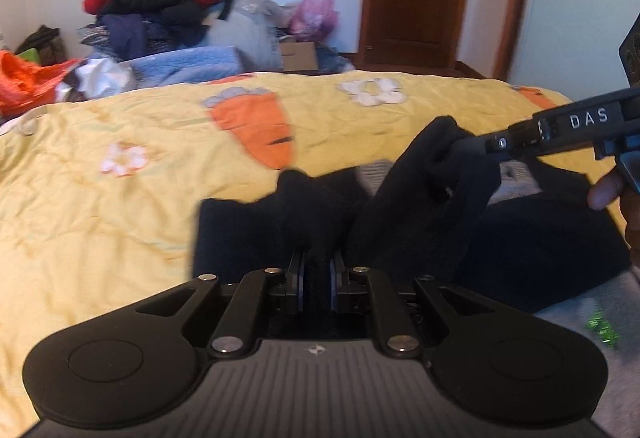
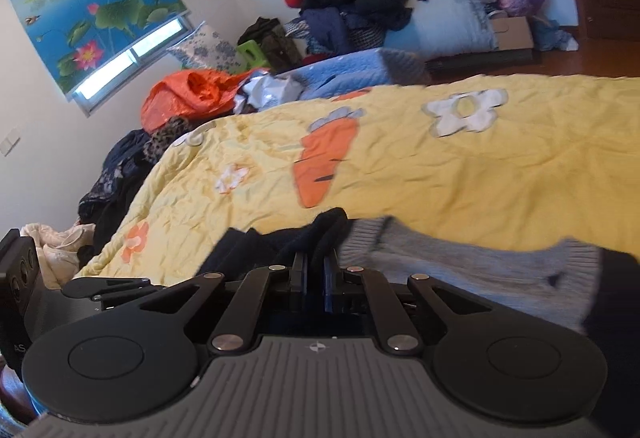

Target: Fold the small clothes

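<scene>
Mid-fold: the left gripper point(image 1: 318, 270) and right gripper point(image 2: 316, 270), at three o'clock, each have jaws pinched on the black sock point(image 1: 420, 198) lifted above the yellow bed point(image 1: 120, 198), halves not yet laid together.

Left hand-held gripper point(image 1: 318, 270) low, pointing forward, jaws pinched nearly together on black fabric. Right hand-held gripper point(image 2: 316, 270) likewise clamped on dark cloth, reaching in from the right in the left wrist view, fingertip point(image 1: 604, 192) under its body.
</scene>
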`<act>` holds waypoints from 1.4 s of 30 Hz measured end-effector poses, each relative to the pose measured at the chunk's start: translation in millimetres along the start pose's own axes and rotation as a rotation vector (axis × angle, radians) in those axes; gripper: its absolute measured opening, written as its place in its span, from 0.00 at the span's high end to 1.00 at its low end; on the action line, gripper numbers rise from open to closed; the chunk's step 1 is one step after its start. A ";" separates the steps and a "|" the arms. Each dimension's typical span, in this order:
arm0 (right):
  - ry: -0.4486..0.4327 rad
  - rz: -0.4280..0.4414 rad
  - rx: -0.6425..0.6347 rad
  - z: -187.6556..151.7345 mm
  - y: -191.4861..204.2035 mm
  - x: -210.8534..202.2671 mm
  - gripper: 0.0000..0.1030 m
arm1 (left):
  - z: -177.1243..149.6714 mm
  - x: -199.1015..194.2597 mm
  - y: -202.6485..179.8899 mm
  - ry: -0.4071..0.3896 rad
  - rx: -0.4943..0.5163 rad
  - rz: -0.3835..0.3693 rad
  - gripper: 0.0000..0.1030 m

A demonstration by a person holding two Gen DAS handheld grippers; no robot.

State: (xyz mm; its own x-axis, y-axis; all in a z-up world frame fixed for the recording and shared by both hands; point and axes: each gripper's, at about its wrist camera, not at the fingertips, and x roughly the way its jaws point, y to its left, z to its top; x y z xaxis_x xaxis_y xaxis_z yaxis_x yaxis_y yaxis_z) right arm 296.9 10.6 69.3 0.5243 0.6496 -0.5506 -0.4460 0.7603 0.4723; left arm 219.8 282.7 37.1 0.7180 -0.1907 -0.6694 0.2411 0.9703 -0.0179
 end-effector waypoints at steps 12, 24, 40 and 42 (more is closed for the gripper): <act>-0.013 -0.113 0.077 -28.5 -90.4 -57.0 0.90 | -1.2 33.0 -64.7 0.056 0.040 -0.016 0.87; 0.003 -0.102 0.156 -57.6 -120.4 -61.1 0.85 | -16.6 45.4 -43.4 0.050 -0.030 -0.010 0.29; 0.025 -0.200 0.058 -61.7 -78.2 -29.4 0.79 | -12.1 31.3 -21.0 -0.014 -0.112 -0.045 0.28; 0.025 -0.192 0.053 -61.6 -77.4 -27.0 0.83 | -6.0 27.9 -9.3 -0.013 -0.116 -0.050 0.29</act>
State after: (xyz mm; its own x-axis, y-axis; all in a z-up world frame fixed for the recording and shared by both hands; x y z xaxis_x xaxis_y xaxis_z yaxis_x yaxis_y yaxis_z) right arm 272.5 -65.6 5.2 0.5775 0.4933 -0.6504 -0.3010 0.8693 0.3921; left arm 233.7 269.2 14.1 0.7156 -0.2406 -0.6557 0.2006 0.9700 -0.1371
